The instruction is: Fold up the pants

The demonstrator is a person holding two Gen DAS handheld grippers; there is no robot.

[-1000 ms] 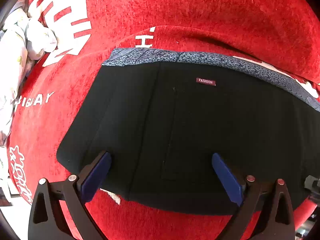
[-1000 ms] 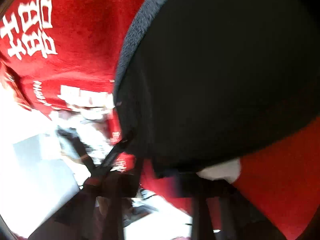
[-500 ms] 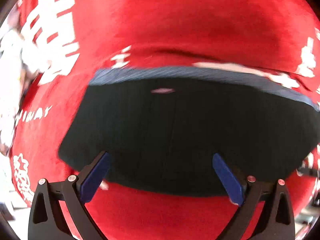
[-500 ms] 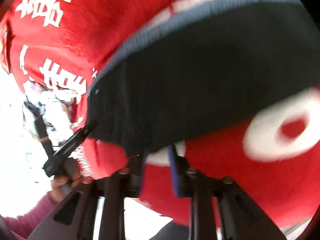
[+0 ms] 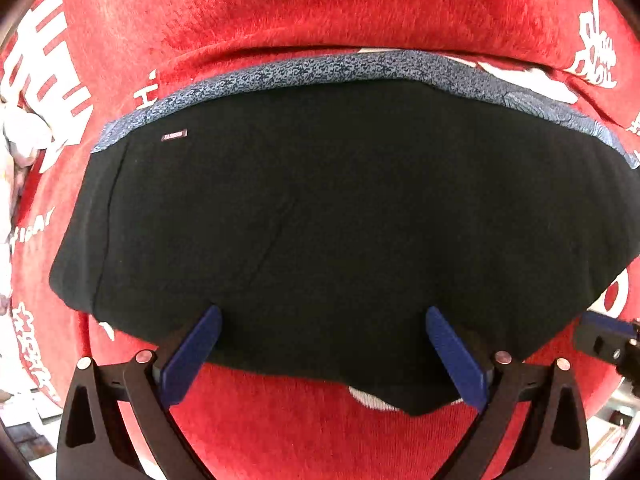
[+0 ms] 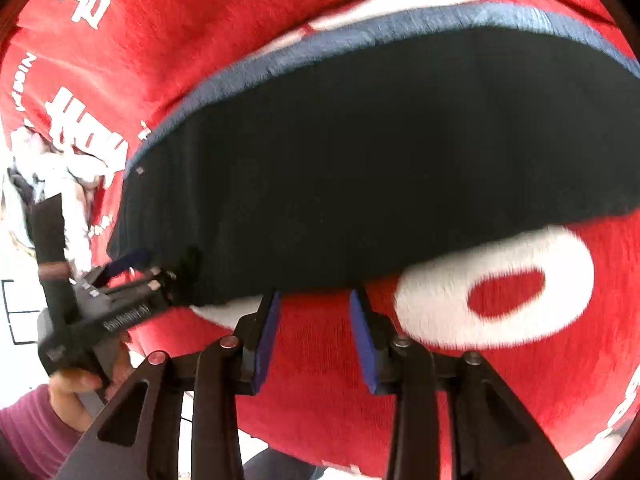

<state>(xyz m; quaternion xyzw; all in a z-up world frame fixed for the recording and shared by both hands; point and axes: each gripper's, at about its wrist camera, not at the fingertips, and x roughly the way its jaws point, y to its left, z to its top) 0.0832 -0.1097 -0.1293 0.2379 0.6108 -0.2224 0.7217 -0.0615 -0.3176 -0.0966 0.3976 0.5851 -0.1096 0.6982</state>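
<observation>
Where pants [image 5: 340,220] lie, red printed cloth [image 5: 320,8] covers everything.

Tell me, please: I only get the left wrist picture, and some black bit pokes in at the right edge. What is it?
Observer: That is the right gripper. Its jaws have just been opening and now stand apart, with nothing pinched between them.
Visitor: So it isn't holding the pants?
Observer: No. It sits at the near edge of the folded black pants, with only the red blanket showing between its pads.
Visitor: And who holds the one I look through?
Observer: A hand in a purple sleeve grips the left gripper by its handle.
</observation>
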